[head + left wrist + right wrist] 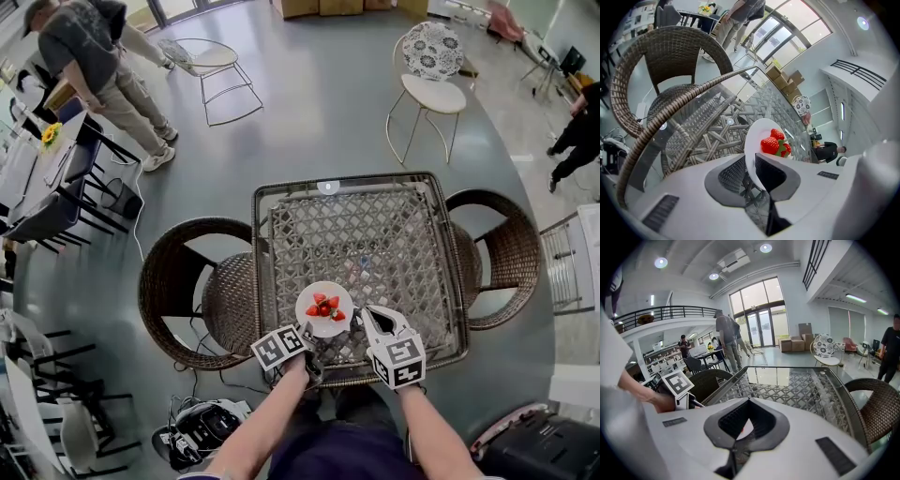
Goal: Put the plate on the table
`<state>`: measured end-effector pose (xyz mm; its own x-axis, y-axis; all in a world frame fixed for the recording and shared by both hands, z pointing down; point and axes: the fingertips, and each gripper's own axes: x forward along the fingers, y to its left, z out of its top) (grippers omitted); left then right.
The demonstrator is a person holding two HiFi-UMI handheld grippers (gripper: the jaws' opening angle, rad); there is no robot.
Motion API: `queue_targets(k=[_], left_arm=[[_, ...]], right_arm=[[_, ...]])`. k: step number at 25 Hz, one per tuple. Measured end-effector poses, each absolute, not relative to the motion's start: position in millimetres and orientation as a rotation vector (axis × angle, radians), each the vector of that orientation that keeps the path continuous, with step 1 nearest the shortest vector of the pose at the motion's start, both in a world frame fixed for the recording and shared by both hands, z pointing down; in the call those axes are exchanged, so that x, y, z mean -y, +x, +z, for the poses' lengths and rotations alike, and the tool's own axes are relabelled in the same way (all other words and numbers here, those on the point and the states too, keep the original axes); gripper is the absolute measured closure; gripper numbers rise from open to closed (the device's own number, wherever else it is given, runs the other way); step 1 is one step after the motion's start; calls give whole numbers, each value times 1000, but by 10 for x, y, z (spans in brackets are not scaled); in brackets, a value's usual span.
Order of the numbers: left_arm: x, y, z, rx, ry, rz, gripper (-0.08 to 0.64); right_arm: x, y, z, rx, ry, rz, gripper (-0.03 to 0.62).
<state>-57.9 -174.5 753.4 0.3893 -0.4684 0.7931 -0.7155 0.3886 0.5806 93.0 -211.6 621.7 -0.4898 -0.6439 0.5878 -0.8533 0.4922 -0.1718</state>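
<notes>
A small white plate (324, 308) carrying red strawberries (323, 307) is over the near edge of the glass-topped wicker table (375, 179). I cannot tell whether it touches the glass. My left gripper (313, 337) is shut on the plate's near rim. In the left gripper view the plate (759, 133) stands between the dark pads (733, 173) of the left gripper (751, 169), with the strawberries (774, 143) just beyond. My right gripper (362, 317) is beside the plate's right edge. In its own view the right gripper (749, 403) has its tips together, and a bit of white plate (746, 428) shows below.
Brown wicker chairs stand at the table's left (178, 281) and right (511, 248). Two white metal chairs (429, 86) are farther off. A person (94, 56) stands at the upper left by dark tables. Bags (202, 427) lie on the floor near my left.
</notes>
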Motion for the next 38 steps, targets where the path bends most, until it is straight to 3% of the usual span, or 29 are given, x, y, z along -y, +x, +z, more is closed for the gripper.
queue_targets(k=[17, 29, 31, 33, 38], left_arm=[[1714, -723, 7447, 1295, 1313, 288, 460], [1631, -661, 6647, 1278, 1800, 339, 463], [1650, -595, 6452, 1268, 1913, 360, 481], [1681, -528, 6244, 1263, 2027, 378, 544], [1772, -383, 5694, 1246, 2269, 354, 552]], right_arm=[[2075, 914, 6191, 2290, 1253, 627, 588], [1972, 835, 6049, 2317, 1302, 644, 588], [1958, 800, 5998, 2331, 1308, 644, 588], [1951, 762, 5929, 2351, 1316, 641, 588], [1955, 639, 5652, 2419, 1332, 600, 588]])
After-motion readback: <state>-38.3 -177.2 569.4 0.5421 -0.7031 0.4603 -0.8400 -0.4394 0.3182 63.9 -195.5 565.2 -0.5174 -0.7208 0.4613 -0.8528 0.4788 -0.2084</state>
